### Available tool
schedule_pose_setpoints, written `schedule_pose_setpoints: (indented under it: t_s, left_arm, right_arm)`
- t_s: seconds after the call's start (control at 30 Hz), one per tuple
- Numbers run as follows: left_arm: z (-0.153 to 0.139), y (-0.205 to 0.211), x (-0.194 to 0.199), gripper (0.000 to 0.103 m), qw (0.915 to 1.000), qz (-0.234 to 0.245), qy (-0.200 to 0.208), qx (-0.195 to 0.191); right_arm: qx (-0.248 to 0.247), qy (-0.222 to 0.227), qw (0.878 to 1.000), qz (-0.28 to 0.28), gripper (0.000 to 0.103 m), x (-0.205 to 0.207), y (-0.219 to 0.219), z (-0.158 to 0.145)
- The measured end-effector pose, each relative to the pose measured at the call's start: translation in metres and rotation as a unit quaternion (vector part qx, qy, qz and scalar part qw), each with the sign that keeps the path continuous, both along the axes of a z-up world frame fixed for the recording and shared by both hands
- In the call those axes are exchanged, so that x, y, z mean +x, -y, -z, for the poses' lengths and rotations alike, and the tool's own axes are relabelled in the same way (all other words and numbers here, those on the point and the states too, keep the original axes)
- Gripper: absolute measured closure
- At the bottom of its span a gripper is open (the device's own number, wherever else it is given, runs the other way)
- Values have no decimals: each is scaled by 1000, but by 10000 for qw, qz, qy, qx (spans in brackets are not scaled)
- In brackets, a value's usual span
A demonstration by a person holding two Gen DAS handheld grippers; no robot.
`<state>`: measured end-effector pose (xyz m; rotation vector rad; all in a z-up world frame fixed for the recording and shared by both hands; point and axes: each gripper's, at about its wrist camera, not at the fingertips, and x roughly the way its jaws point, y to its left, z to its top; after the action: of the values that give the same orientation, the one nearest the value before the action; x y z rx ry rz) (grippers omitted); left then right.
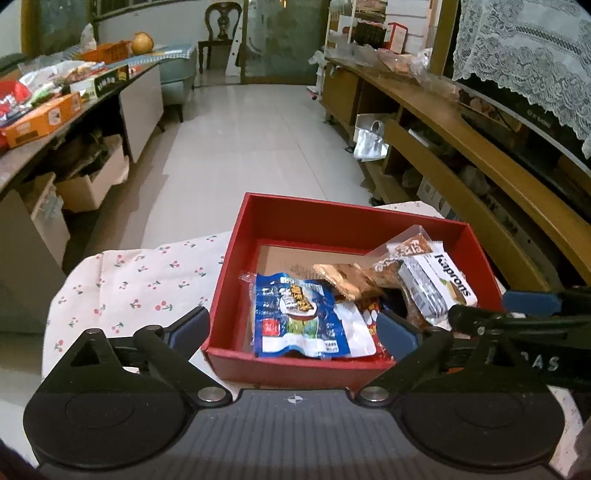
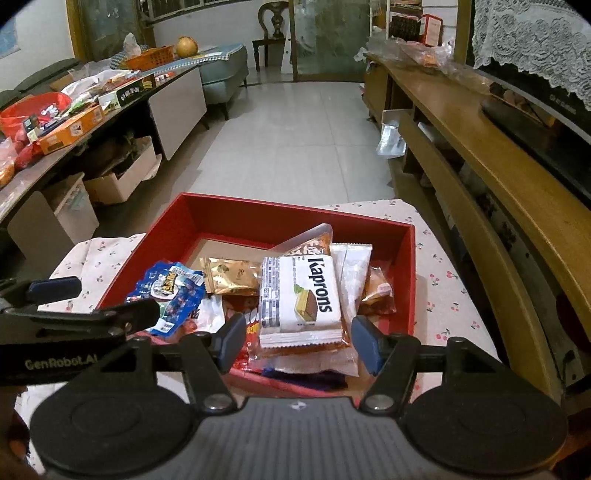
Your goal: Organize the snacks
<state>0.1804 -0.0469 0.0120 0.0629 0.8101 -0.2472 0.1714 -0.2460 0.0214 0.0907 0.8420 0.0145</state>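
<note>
- The right gripper [image 2: 298, 338] is spread wide and holds nothing; the left gripper [image 1: 293, 326] too.
- The Kaprons packet [image 2: 300, 295] lies just above the right gripper at lower centre, inside the red box [image 2: 258, 214], long axis pointing away.
- The right gripper seems nearer.

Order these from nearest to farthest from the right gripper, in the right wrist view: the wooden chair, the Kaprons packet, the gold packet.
From the right gripper:
1. Kaprons packet, just ahead between the fingers.
2. Gold packet, further in the red box, left.
3. Wooden chair, far across the room.
</note>
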Motion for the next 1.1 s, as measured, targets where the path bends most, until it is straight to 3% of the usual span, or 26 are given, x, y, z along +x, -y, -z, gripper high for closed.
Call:
schedule_pose_setpoints:
  t_s: [1.1]
  left_arm:
    - [1, -3, -91, 0, 9997, -129, 212, 54]
  right_arm:
    - [408, 61, 9990, 163, 16, -104, -1, -9]
